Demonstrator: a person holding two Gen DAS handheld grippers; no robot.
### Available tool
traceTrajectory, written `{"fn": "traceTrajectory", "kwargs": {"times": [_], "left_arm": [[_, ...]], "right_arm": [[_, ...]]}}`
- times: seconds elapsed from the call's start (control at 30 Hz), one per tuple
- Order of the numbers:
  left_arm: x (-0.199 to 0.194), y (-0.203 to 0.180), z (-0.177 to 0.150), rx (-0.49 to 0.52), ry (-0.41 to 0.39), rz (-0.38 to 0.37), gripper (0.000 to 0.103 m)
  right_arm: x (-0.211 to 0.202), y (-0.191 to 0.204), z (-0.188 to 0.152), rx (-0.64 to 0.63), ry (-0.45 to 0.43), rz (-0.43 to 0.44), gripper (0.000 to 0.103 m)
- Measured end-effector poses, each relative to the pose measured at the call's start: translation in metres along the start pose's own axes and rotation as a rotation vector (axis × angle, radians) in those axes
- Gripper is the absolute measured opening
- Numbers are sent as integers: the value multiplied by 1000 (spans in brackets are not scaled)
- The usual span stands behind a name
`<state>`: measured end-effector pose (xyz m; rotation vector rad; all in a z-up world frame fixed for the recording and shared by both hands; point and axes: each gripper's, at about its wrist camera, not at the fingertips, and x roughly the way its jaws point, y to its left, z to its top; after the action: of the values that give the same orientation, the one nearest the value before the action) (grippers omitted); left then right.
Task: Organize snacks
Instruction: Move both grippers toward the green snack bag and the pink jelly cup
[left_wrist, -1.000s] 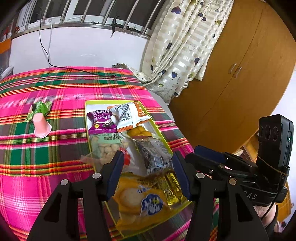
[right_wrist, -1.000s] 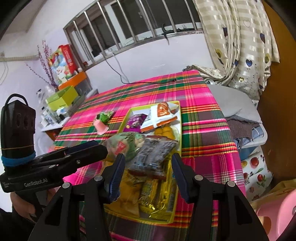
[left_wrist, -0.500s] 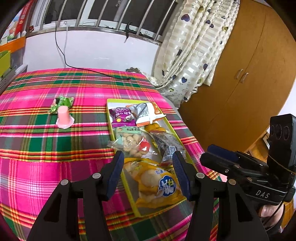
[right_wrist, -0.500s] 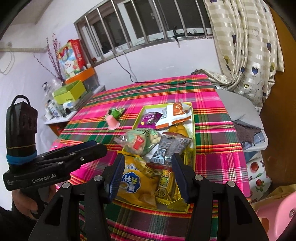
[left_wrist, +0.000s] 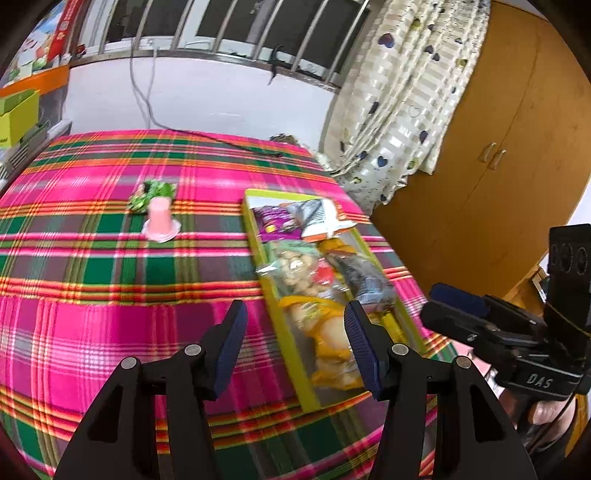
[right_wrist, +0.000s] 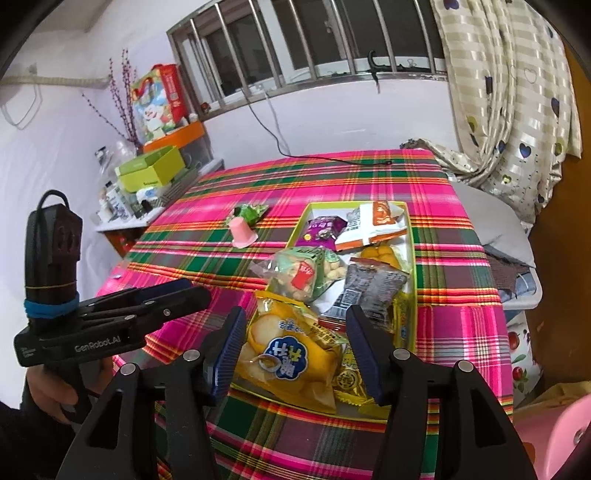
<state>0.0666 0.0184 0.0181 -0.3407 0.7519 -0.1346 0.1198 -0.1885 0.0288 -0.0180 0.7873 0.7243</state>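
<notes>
From the left wrist, the left tongs (left_wrist: 293, 334) are seen with jaws apart and nothing between them, held above the plaid-covered surface (left_wrist: 92, 266). A yellow-green tray (left_wrist: 280, 325) packed with snack packets lies at about two o'clock from the tongs; the packets are blurred here, so their kinds can hardly be told. A pink jelly cup (left_wrist: 161, 218) stands upside down at eleven o'clock, touching a green wrapper (left_wrist: 151, 192) behind it.

From the right wrist, the right tongs (right_wrist: 295, 341) are seen open, their jaws having just been widening, with nothing gripped. Below them, at twelve o'clock, a yellow cake packet (right_wrist: 291, 354) lies at the tray's near end. A grey packet (right_wrist: 365, 291) lies at one o'clock. The curtain (right_wrist: 517, 92) hangs at two o'clock.
</notes>
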Motion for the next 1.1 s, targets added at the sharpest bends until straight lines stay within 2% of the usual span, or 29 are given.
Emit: {"fn": "traceTrajectory", "kwargs": {"times": [0.3, 0.67, 0.9, 1.1], "left_arm": [[-5, 51, 3, -88, -14, 58, 56], [-7, 89, 12, -143, -40, 101, 56], [-12, 110, 10, -179, -48, 120, 56], [-20, 132, 8, -222, -65, 140, 56]], "right_arm": [[24, 14, 13, -15, 25, 17, 57], [67, 39, 49, -47, 62, 20, 58], [112, 68, 81, -71, 102, 53, 58], [167, 86, 103, -88, 194, 39, 56]]}}
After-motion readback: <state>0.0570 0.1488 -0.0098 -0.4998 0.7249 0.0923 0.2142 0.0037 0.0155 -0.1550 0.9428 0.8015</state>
